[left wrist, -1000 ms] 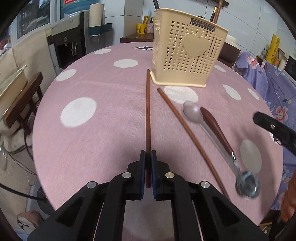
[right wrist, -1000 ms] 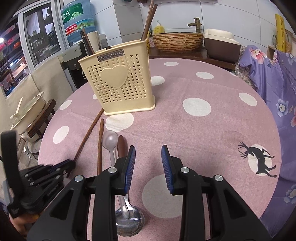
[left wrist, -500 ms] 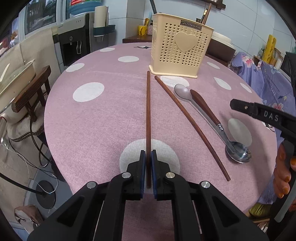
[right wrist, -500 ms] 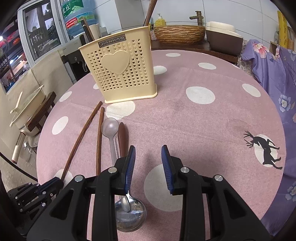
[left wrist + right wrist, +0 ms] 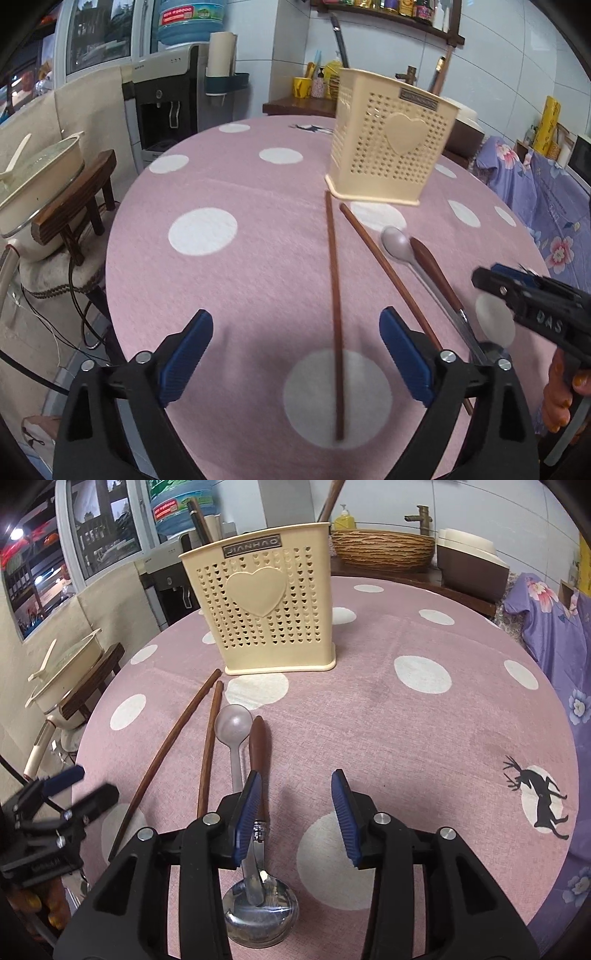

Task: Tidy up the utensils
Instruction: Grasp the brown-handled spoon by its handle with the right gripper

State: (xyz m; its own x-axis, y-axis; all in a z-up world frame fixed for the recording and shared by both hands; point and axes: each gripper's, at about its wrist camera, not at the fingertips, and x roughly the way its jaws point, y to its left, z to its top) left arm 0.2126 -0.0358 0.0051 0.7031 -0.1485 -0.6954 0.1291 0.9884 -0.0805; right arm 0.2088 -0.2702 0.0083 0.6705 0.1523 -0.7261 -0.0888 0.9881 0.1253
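While my left gripper [image 5: 295, 354] is opening wide, the chopstick [image 5: 334, 295] lies free between its pads at frame centre, touching neither. Thin, stiff, light wood; smooth, may roll, so I judge a mid-shaft pinch best. Second chopstick [image 5: 384, 273] angles right of it. My right gripper [image 5: 295, 812] is also opening, nothing gripped, left pad over the ladle [image 5: 258, 849]: brown wooden handle, shiny steel bowl, heavier, slippery. Pale plastic spoon [image 5: 232, 731] alongside. Perforated cream holder [image 5: 266, 609] stands upper centre on the pink dotted tablecloth [image 5: 424, 738].
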